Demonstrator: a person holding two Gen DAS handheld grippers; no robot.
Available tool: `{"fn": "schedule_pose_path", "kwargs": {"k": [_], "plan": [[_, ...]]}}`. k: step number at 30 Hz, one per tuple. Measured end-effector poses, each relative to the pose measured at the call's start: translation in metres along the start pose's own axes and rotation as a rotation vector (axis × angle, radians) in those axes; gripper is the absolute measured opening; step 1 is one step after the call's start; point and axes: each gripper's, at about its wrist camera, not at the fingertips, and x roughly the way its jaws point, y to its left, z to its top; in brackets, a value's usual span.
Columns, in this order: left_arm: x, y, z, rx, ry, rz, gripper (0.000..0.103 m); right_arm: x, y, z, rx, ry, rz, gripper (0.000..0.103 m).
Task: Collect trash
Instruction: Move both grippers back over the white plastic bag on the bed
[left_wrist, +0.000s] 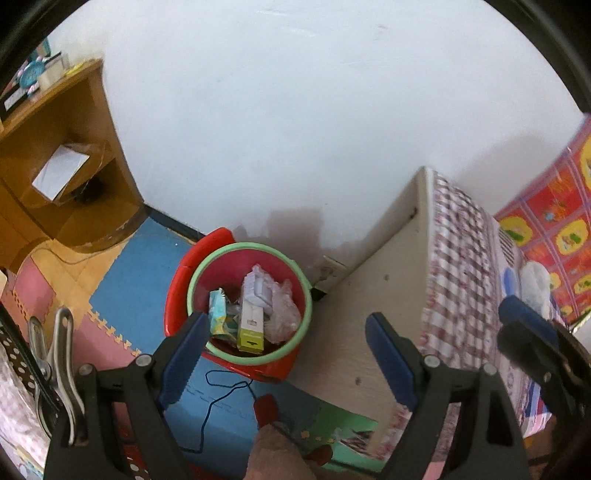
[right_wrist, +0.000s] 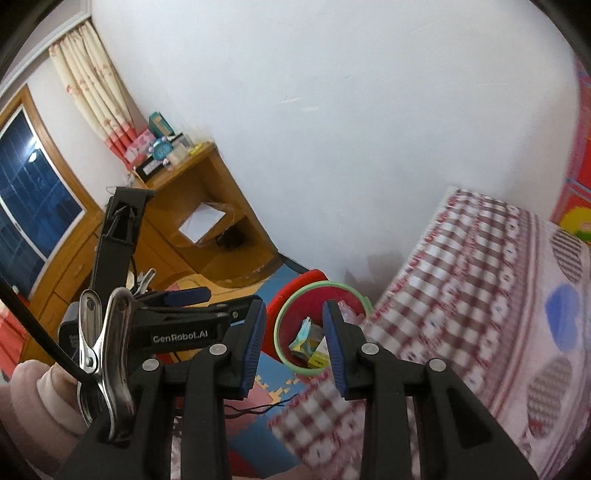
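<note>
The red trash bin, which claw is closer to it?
Left, probably. The left claw hangs open right above the red trash bin, empty. The right claw is open and empty too, off by the checkered bed.

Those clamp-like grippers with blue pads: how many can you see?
2. The left gripper hangs open above the red bin; the right gripper is beside it, nearer the checked bed, also open and empty.
</note>
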Motion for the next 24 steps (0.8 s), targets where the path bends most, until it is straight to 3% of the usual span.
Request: {"fn": "schedule_pose_path", "kwargs": {"k": [14,24], "plan": [[-0.037,-0.103,-0.039,0.143,-0.022,-0.052,0.089,-0.113,-0.049,-0.059,0.088,-0.078,-0.099,0.033],[-0.052,-0.191,-0.075,0.283,-0.028,-0.128,0.089,-0.184,-0.085,-0.098,0.161,-0.133,-0.188,0.033]]}}
